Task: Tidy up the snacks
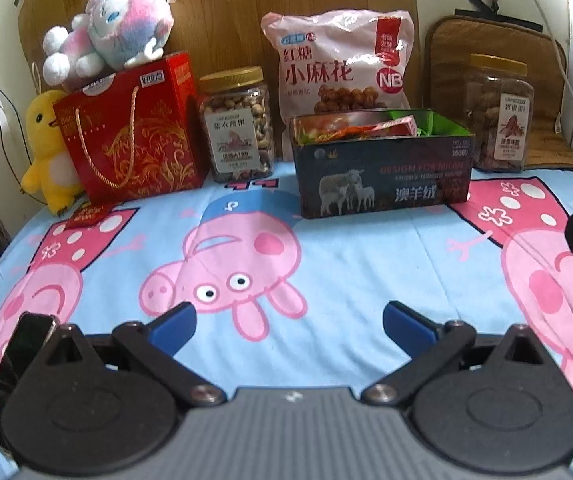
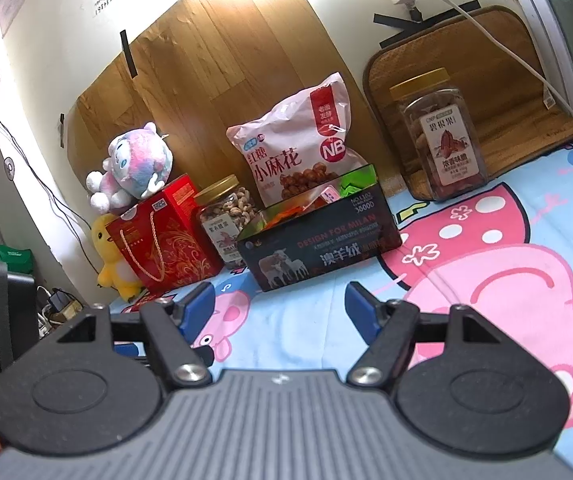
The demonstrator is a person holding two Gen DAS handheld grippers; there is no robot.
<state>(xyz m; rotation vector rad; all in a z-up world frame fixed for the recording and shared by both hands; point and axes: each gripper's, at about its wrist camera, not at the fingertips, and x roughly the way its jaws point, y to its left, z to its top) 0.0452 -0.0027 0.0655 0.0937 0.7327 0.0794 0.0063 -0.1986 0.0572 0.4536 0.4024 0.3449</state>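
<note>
- Two jars are standing at the back: nut jar (image 1: 237, 124) beside the red bag (image 1: 134, 136), pecan jar (image 1: 500, 114) far right.
- One pink pouch (image 1: 342, 60) is leaning upright behind the open box (image 1: 382, 168); packets are lying inside it.
- Two plush toys: one (image 1: 110, 32) is sitting atop the red bag, a yellow one (image 1: 46, 148) beside it.
- Left gripper (image 1: 289, 322) and right gripper (image 2: 279, 307) are both hovering spread wide, holding nothing.
- The sheet (image 1: 326, 264) is lying bare in front of the box.
</note>
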